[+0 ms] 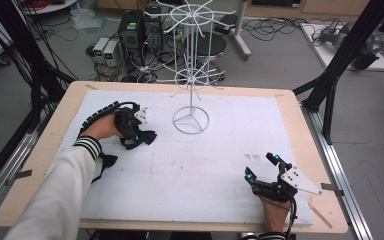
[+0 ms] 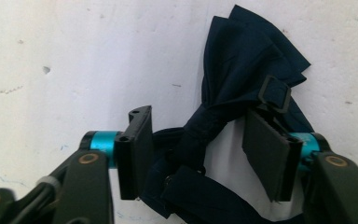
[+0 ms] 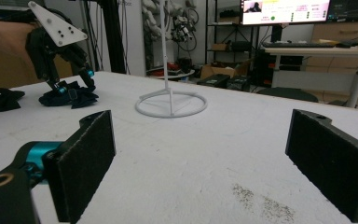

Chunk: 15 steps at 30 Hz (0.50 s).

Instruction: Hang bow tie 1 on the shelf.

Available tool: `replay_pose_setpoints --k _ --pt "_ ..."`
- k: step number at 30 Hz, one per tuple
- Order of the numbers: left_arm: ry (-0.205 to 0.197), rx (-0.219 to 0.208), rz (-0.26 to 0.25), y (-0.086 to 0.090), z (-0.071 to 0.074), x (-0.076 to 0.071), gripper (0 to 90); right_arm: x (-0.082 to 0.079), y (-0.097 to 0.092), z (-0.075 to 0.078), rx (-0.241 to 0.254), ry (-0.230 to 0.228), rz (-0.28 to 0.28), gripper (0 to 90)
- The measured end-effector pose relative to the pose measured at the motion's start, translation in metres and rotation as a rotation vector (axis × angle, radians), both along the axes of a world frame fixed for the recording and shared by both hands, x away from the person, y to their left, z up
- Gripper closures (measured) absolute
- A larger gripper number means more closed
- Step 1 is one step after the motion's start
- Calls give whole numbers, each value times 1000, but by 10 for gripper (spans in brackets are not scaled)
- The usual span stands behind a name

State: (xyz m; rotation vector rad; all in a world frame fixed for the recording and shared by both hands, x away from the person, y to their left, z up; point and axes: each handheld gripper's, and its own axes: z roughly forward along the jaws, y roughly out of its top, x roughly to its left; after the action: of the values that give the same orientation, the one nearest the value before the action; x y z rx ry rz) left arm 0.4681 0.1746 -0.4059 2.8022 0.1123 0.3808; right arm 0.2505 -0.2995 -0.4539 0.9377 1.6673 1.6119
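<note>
High view: your left gripper (image 1: pixel 139 134) sits over the navy bow tie (image 1: pixel 147 137) left of the white wire stand (image 1: pixel 191 120); left gripper view: jaws straddle the tie's knot, pads apart from it; right gripper view: your right gripper (image 3: pixel 200 158) gapes wide, holding nothing.

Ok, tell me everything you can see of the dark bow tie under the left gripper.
The bow tie is navy, of smooth woven-looking cloth, pleated into a knot at its centre, with a strap bearing a dark slider buckle. It lies crumpled on the white table cover, left of the wire stand's ring base. The left gripper straddles its knot; the pads don't press it yet.
</note>
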Motion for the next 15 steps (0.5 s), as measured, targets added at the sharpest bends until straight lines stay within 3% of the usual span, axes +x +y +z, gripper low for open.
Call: replay_pose_setpoints --k 3,6,7,9,15 --pt "-2 28 -21 1 0 1 515 0 0 0 2 1 -2 75" --pt "2 11 -10 1 -4 0 553 0 0 0 3 1 -1 75" --pt "-18 51 -32 2 -2 2 579 0 0 0 1 1 -1 75" --pt "-30 68 -31 1 -2 0 703 0 0 0 2 1 -1 75" --pt "-47 81 -5 -1 -2 -1 723 0 0 0 3 1 -2 75"
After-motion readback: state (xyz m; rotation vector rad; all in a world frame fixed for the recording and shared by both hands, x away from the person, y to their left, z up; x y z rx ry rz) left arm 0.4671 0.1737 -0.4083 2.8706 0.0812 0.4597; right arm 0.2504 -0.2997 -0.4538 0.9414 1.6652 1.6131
